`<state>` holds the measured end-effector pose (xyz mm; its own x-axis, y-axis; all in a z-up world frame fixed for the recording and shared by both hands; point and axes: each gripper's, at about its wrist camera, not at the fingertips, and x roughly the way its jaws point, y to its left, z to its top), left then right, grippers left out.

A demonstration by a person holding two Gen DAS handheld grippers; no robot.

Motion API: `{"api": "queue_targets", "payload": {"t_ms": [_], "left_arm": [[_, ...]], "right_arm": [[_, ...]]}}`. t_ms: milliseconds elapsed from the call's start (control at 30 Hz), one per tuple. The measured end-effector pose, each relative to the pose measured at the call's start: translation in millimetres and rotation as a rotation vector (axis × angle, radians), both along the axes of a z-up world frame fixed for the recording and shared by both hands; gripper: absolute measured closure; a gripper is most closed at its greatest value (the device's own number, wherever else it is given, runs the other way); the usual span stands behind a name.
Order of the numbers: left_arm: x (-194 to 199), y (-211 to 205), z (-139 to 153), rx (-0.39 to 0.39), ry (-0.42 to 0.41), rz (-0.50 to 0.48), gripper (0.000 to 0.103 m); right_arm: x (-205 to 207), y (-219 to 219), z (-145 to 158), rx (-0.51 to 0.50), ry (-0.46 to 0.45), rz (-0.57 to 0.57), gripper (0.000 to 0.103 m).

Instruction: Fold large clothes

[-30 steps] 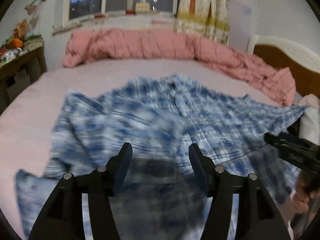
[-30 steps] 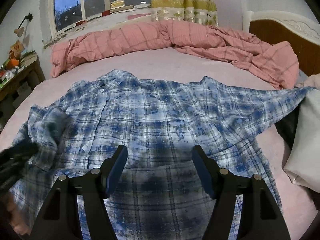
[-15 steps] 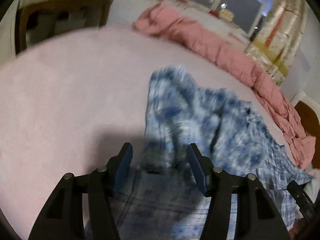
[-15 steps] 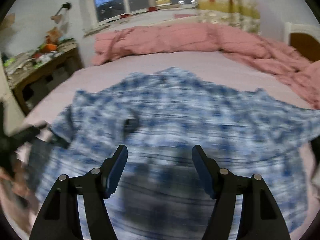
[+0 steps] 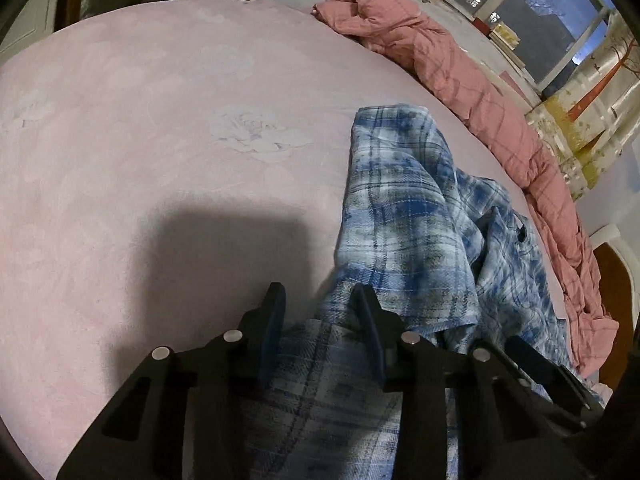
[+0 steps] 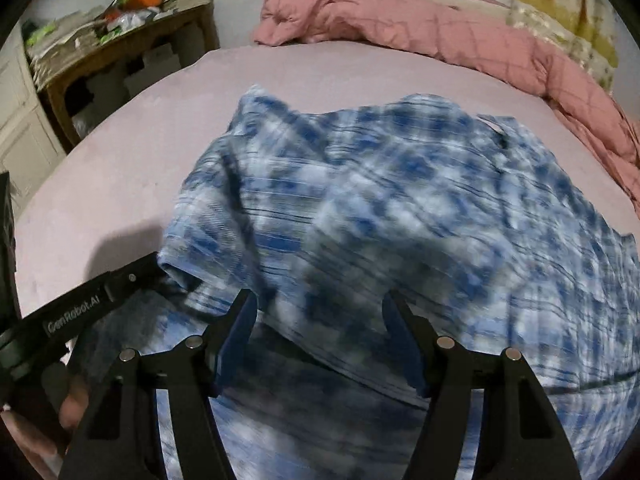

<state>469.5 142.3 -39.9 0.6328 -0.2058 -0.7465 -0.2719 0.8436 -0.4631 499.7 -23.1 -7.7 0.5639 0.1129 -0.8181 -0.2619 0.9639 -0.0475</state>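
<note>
A blue and white plaid shirt (image 5: 404,216) lies on the pink bed sheet (image 5: 140,140), its left sleeve bunched and folded over. My left gripper (image 5: 320,300) is at the shirt's left edge, jaws partly closed with the sleeve's cloth edge between them. My right gripper (image 6: 318,304) is open and empty, low over the shirt's body (image 6: 400,200), which is blurred by motion. The left gripper's side also shows in the right wrist view (image 6: 92,304), touching the sleeve fold.
A rumpled pink quilt (image 5: 460,80) runs along the far side of the bed (image 6: 440,28). A cluttered wooden side table (image 6: 112,48) stands left of the bed. A window (image 5: 540,20) and curtain are behind the quilt. A wooden headboard (image 5: 616,272) is at right.
Both grippers swung left toward the shirt's left sleeve. The left gripper's jaws narrowed around the sleeve edge. The right gripper stayed open and keeps moving.
</note>
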Motion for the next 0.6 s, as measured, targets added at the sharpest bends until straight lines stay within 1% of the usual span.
{"api": "queue_targets", "payload": {"t_ms": [67, 133, 167, 200, 267, 300, 333, 367, 433, 500, 600], "left_arm": [[1.8, -1.2, -0.5, 0.005, 0.006, 0.000, 0.067], [2.1, -0.2, -0.9, -0.002, 0.009, 0.000, 0.067], [2.8, -1.0, -0.9, -0.004, 0.007, 0.000, 0.067], [3.1, -2.1, -1.1, -0.002, 0.007, 0.000, 0.067], [4.1, -4.5, -1.1, 0.024, 0.009, -0.002, 0.067], [4.7, -6.9, -0.8, 0.043, 0.011, -0.004, 0.067], [5.3, -9.0, -0.5, 0.061, 0.013, -0.006, 0.067], [5.5, -10.5, -0.3, 0.075, 0.014, -0.009, 0.067], [5.2, -10.2, -0.4, 0.078, 0.015, -0.008, 0.067], [4.8, -8.2, -1.1, 0.069, 0.014, -0.009, 0.067], [5.6, -12.0, -1.5, 0.102, 0.017, -0.018, 0.067]], "right_arm": [[1.6, 10.7, -6.1, -0.056, 0.003, -0.001, 0.036], [5.6, 17.9, -16.3, -0.126, 0.026, -0.018, 0.035], [7.8, 19.8, -22.2, -0.178, 0.043, -0.042, 0.035], [7.9, 19.8, -23.5, -0.201, 0.040, -0.059, 0.035], [5.4, 12.6, -18.8, -0.207, 0.017, -0.086, 0.035], [3.7, 6.8, -14.7, -0.204, 0.002, -0.105, 0.039], [2.0, 0.5, -10.6, -0.195, -0.012, -0.118, 0.056], [0.0, -7.7, -5.9, -0.179, -0.019, -0.123, 0.076], [-4.3, -28.4, 4.7, -0.161, -0.036, -0.154, 0.098], [-6.6, -45.9, 18.4, -0.173, -0.088, -0.181, 0.098], [-10.3, -80.3, 46.6, -0.184, -0.158, -0.240, 0.098]]}}
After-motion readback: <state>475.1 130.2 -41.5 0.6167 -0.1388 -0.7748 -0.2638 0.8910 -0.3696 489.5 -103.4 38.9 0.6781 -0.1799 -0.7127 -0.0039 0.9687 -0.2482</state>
